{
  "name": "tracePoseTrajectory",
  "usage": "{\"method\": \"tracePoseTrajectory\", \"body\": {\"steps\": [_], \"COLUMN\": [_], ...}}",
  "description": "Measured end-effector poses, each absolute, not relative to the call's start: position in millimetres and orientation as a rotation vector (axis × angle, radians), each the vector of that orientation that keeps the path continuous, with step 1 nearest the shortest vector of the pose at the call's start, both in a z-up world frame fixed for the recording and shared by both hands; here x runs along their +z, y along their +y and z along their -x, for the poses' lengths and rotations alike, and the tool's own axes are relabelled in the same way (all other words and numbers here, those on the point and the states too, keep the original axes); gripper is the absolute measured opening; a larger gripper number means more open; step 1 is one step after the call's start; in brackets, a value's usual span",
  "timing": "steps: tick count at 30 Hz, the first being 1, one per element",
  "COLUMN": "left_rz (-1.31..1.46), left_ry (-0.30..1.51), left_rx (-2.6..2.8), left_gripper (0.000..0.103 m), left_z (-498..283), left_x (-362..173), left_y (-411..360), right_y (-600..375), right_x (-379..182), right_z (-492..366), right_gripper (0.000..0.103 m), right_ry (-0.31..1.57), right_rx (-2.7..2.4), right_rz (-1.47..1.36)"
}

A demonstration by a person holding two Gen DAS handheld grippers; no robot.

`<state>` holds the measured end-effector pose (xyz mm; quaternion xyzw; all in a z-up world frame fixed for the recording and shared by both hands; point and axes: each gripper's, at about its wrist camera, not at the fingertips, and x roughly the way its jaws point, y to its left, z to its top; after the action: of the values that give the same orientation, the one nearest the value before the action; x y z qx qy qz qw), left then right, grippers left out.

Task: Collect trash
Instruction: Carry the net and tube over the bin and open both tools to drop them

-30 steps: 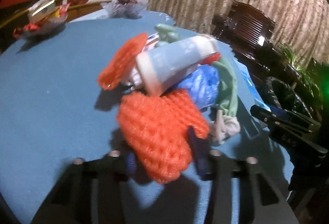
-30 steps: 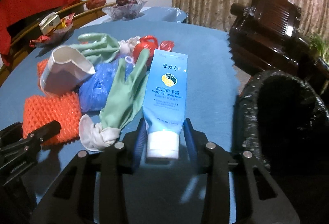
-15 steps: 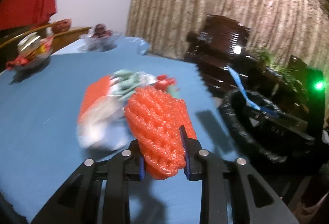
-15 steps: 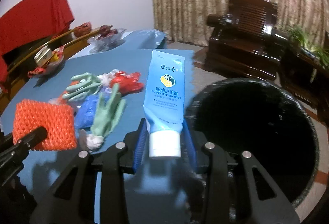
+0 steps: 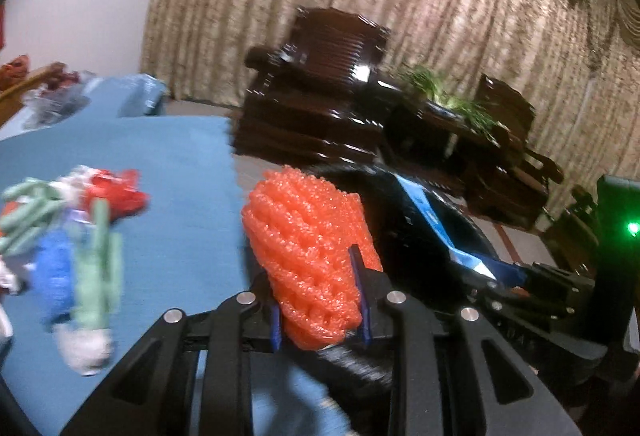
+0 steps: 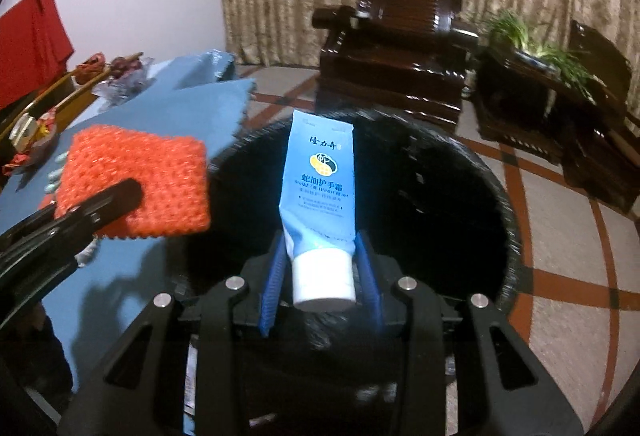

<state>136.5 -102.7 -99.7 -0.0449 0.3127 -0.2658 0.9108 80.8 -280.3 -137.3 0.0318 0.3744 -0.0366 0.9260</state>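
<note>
Our right tool [image 6: 320,276] is clamped on a blue hand cream tube [image 6: 320,191], cap toward us, held over the mouth of the black-lined trash bin [image 6: 508,220]. Our left tool [image 5: 320,312] grips an orange foam fruit net [image 5: 308,248] at the bin's near rim. Farther left, green gloves [image 5: 98,260] and red scraps [image 5: 116,191] lie on the blue desk [image 5: 180,220].

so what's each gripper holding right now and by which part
The left gripper pinches the orange foam net at its lower end. The right gripper grips the blue hand cream tube at its neck, just above the white cap.
</note>
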Motion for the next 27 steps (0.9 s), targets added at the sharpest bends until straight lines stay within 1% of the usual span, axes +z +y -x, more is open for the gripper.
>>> {"method": "tracePoseTrajectory", "body": {"steps": [7, 8, 9, 10, 12, 14, 16, 17, 20, 23, 25, 27], "left_rz": [0.053, 0.052, 0.05, 0.049, 0.051, 0.057, 0.061, 0.062, 0.071, 0.079, 0.08, 0.077], "left_ry": [0.716, 0.723, 0.734, 0.742, 0.748, 0.758, 0.765, 0.767, 0.765, 0.757, 0.747, 0.726], "left_rx": [-0.616, -0.621, -0.626, -0.627, -0.625, -0.622, -0.616, -0.611, -0.594, -0.575, -0.557, -0.532], "left_gripper": [0.028, 0.031, 0.036, 0.037, 0.047, 0.052, 0.055, 0.057, 0.059, 0.061, 0.064, 0.067], "left_z": [-155.4, -157.0, -158.8, -160.6, -163.6, -163.4, -163.5, -163.1, -161.6, -162.9, -161.4, -157.6], "left_x": [-124.3, -126.7, -129.1, -130.9, -134.5, -136.2, -136.4, -140.2, -142.7, -142.2, -139.7, -134.2], "left_y": [-155.6, -157.9, -160.3, -162.7, -163.4, -162.3, -159.8, -156.7, -150.0, -141.5, -134.6, -124.5], "right_y": [-312.4, -316.6, -319.1, -320.4, -322.9, -323.5, -323.8, -323.9, -323.1, -320.6, -318.6, -315.7], "right_x": [-167.2, -171.1, -173.9, -176.3, -183.0, -187.9, -190.5, -190.4, -190.0, -186.5, -182.0, -175.0], "right_z": [-89.6, -91.6, -91.8, -92.7, -94.5, -96.0, -95.4, -94.8, -93.9, -94.0, -92.8, -91.2], "right_gripper": [0.034, 0.034, 0.034, 0.034, 0.034, 0.034, 0.037, 0.04, 0.042, 0.043, 0.045, 0.054], "right_ry": [0.827, 0.837, 0.844, 0.851, 0.872, 0.888, 0.897, 0.896, 0.894, 0.893, 0.883, 0.861], "right_rx": [-0.106, -0.105, -0.105, -0.105, -0.098, -0.099, -0.096, -0.098, -0.095, -0.091, -0.09, -0.086], "right_rz": [-0.099, -0.106, -0.108, -0.109, -0.108, -0.108, -0.108, -0.108, -0.107, -0.104, -0.101, -0.097]}}
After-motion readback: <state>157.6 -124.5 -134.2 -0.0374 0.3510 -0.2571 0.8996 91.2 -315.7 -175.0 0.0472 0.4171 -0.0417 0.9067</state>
